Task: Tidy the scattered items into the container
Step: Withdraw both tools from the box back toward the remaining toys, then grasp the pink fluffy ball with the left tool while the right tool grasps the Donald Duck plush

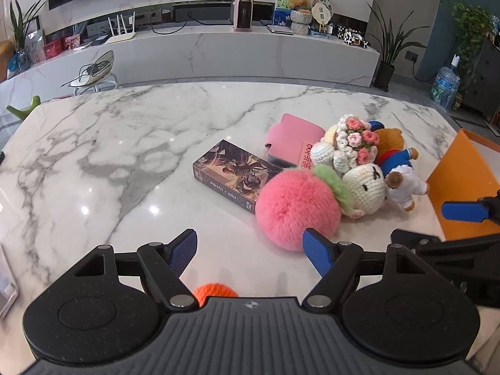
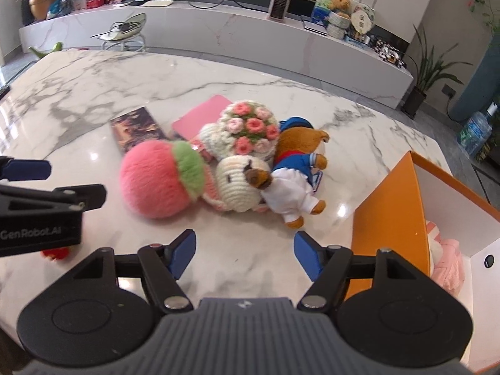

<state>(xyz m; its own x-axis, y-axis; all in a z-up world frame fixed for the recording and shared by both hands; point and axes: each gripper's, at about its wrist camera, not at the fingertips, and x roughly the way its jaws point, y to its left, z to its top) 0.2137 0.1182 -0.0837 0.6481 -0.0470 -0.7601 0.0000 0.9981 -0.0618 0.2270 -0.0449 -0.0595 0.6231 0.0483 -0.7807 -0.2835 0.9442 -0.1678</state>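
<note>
A cluster of soft toys and flat items is seen lying on the white marble tabletop, with an orange container standing at the right edge of the cluster's side of the tabletop. The container is open at the top, its inside walls are white, and something pink and knitted is seen inside it.

Nearest the left gripper, a fluffy pink ball with a green collar is found, touching a cream crocheted doll head. Behind that head a crocheted bouquet of pink flowers is placed, and beside it a brown plush bear in blue and white clothes is laid on its side, close to the container wall. A dark printed card box is lying flat to the left of the pink ball, and a pink case is resting behind it, partly under the bouquet. A small orange crocheted piece is partly hidden under the left gripper's body.

The left gripper is held spread apart above the tabletop, nothing being gripped; its right fingertip is seen in front of the pink ball's lower edge, and whether it touches cannot be told. The right gripper is likewise held released, with bare tabletop between its blue pads and the bear just ahead of it. A small red item is seen at the left in the right wrist view, below the other gripper's body.
</note>
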